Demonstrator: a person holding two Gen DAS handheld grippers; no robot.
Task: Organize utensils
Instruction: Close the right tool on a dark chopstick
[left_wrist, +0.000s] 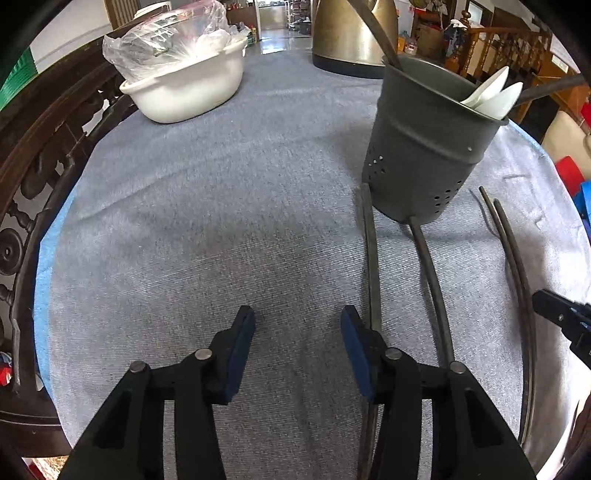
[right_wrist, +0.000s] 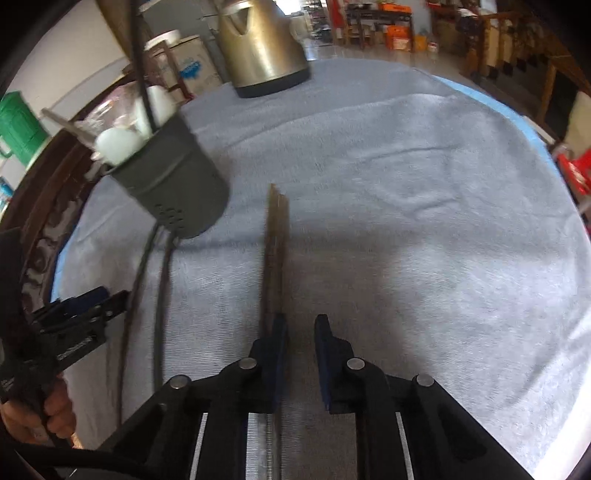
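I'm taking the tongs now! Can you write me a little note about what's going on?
Left tongs: open, empty, above the blue-grey tablecloth, beside two dark chopsticks lying there.
Right tongs: narrow gap, nothing seen between the pads; another dark chopstick pair lies along one pad.
Done: white spoons and some long dark utensils stand in the dark grey perforated metal holder.
Left to do: all four loose chopsticks need to go into the holder.
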